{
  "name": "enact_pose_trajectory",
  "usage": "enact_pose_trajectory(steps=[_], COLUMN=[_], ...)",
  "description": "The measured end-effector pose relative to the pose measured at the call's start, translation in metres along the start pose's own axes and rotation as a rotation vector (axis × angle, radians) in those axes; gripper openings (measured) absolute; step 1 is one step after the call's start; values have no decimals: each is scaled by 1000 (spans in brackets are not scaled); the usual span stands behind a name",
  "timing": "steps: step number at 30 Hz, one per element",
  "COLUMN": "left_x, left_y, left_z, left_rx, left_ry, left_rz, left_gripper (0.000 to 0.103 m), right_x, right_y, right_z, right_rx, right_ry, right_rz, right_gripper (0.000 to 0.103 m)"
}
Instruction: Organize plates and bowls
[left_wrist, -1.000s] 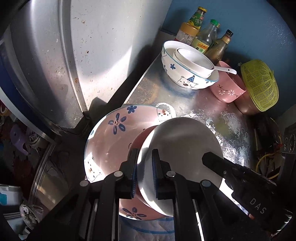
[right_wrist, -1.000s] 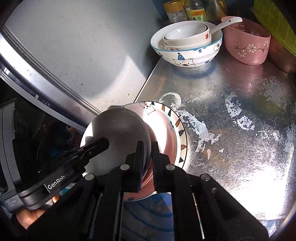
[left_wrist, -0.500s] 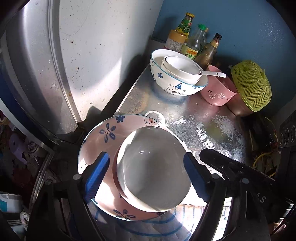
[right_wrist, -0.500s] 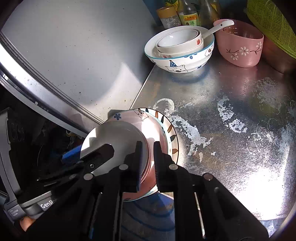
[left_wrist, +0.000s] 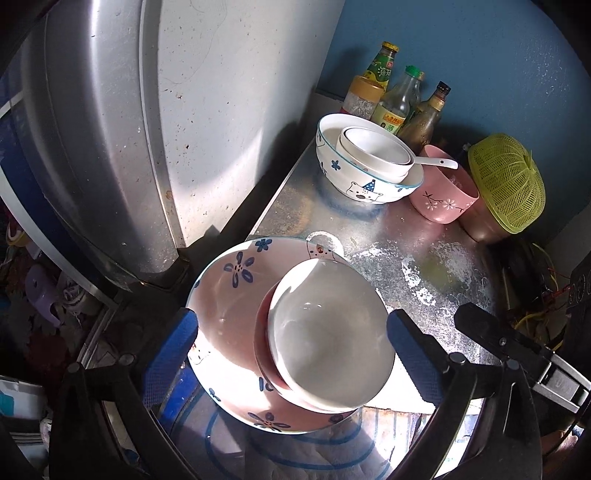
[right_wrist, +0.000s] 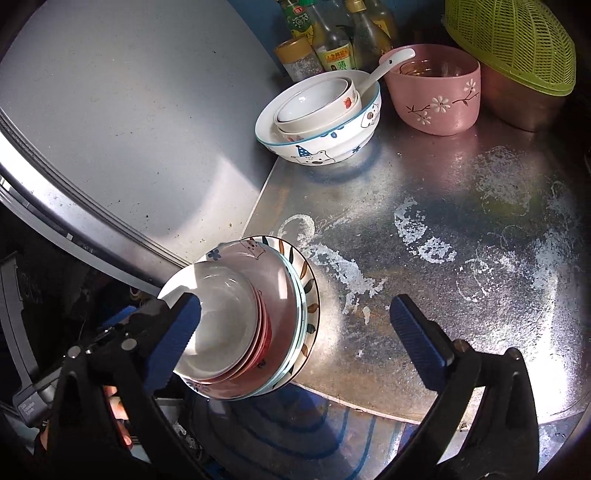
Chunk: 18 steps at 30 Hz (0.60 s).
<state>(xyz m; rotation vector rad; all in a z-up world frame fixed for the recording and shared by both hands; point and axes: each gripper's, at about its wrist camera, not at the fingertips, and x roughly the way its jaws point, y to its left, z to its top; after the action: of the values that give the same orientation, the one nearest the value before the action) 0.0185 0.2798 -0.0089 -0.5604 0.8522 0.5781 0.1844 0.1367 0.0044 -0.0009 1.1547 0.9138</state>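
Observation:
A white bowl (left_wrist: 328, 339) sits on a red-rimmed dish inside a pink flowered plate (left_wrist: 229, 295) at the counter's near left corner. In the right wrist view the white bowl (right_wrist: 218, 321) tops the same stack, with a leaf-patterned plate (right_wrist: 308, 291) at the bottom. My left gripper (left_wrist: 291, 358) is open and empty, its pads either side of the bowl. My right gripper (right_wrist: 295, 339) is open and empty above the stack's right edge. At the back stands a large bear-print bowl (left_wrist: 354, 184) holding smaller white bowls and a spoon (left_wrist: 436, 161).
A pink flowered cup (left_wrist: 443, 199), a green strainer (left_wrist: 506, 184) on a metal pot, and sauce bottles (left_wrist: 399, 103) stand at the back. A grey appliance wall (left_wrist: 184, 110) runs along the left. The steel counter (right_wrist: 461, 240) is stained white.
Both grippers have opened and let go of the white bowl, which now rests on the stack. Both have drawn back and up a little.

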Motion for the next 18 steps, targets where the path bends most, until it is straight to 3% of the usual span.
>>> enact_pose_trajectory(steps=[18], left_x=[-12], left_y=[4], left_z=[-13], left_rx=[-33], left_ry=[-13], left_rz=[-3], left_gripper=[102], right_x=[-20], right_y=[12], right_z=[-12], right_rx=[-79], right_ry=[-26], right_rz=[-35], right_gripper=[103])
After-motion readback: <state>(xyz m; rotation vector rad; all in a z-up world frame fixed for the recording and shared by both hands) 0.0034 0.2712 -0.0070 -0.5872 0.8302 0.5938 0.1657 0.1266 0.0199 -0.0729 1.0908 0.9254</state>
